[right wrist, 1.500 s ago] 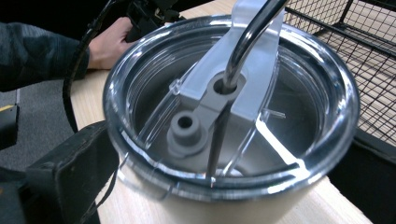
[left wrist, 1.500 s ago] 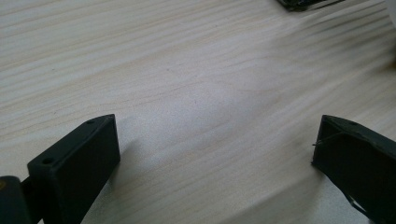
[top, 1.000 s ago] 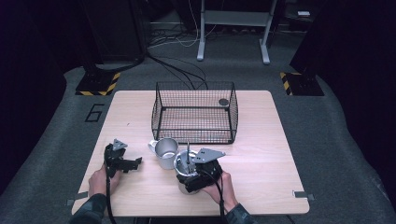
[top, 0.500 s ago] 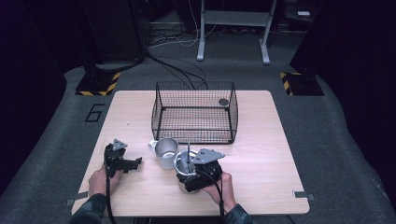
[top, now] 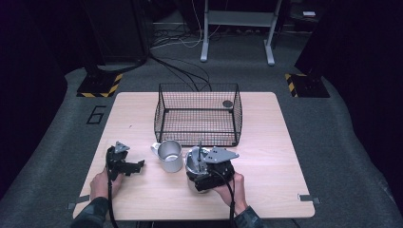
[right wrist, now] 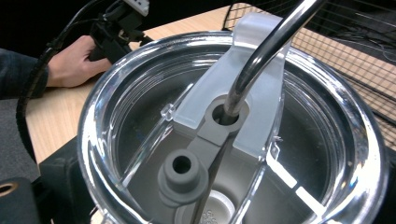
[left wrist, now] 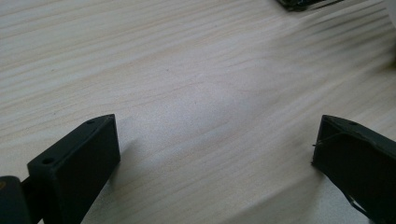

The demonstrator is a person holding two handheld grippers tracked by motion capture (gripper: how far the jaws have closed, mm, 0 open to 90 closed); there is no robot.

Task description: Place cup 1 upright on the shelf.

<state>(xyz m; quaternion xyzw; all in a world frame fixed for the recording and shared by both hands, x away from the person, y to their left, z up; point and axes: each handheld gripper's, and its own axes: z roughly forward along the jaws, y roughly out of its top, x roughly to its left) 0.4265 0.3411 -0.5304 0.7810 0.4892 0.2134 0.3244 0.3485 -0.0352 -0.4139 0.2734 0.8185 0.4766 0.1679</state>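
A steel tumbler [top: 193, 162] with a clear lid [right wrist: 140, 116] and a bent metal straw [right wrist: 266, 51] stands near the table's front middle. My right gripper [top: 209, 173] is shut on the tumbler, with a black jaw on either side of its body. A steel mug [top: 170, 155] stands upright just left of the tumbler, handle to the left. My left gripper [top: 135, 166] lies on the table left of the mug, open, with bare wood between its jaws [left wrist: 217, 140].
A black wire basket [top: 197, 114] sits at the back middle of the wooden table [top: 275, 142], close behind the mug and tumbler. A small dark disc [top: 227, 103] lies in its far right corner. The table's right side is bare wood.
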